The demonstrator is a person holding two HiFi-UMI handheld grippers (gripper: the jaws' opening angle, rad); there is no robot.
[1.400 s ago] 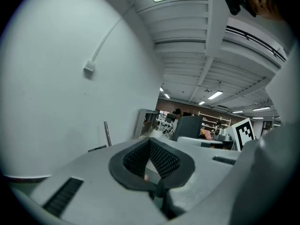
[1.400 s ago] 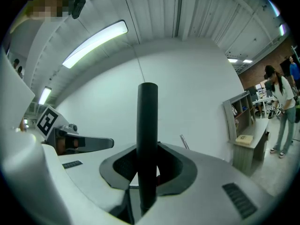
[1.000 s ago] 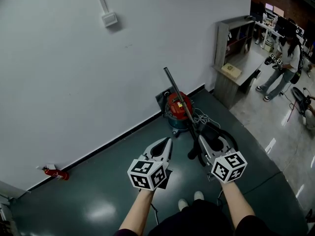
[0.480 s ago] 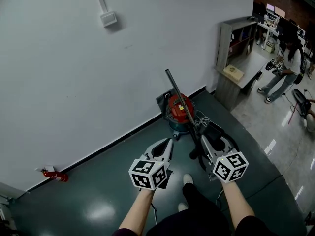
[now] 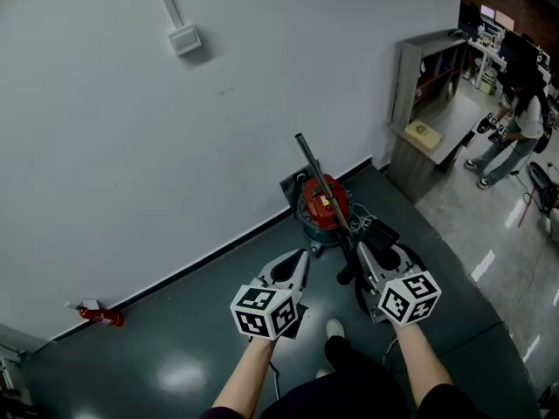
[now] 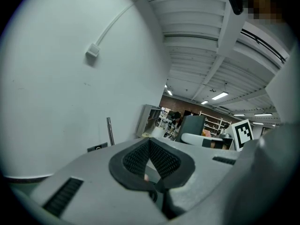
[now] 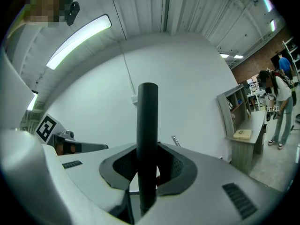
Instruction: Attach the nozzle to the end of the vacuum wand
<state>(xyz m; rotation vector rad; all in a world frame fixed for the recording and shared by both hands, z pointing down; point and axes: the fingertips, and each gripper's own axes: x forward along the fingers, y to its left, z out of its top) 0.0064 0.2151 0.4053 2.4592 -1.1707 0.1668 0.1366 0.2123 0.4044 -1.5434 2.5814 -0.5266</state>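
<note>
A red canister vacuum (image 5: 321, 201) stands on the dark floor against the white wall. Its metal wand (image 5: 313, 166) leans up and to the left, with its end free. The wand also shows as a thin rod in the left gripper view (image 6: 110, 130) and the right gripper view (image 7: 175, 140). My right gripper (image 5: 360, 253) is shut on a black tubular nozzle (image 7: 147, 144), which stands upright between the pads; its lower end (image 5: 346, 271) hangs below the jaws. My left gripper (image 5: 300, 258) is shut with nothing in it, side by side with the right. Both point at the vacuum from a short way off.
A black hose (image 5: 403, 257) and cable coil on the floor right of the vacuum. A grey shelf unit (image 5: 428, 103) stands at the wall's right end, with a person (image 5: 517, 133) beyond it. A red extinguisher (image 5: 96, 315) lies at the left baseboard. My shoe (image 5: 334, 328) is below.
Both grippers have moved forward toward the vacuum together, which now looks nearer. A foot has stepped forward beneath them. The grips are unchanged.
</note>
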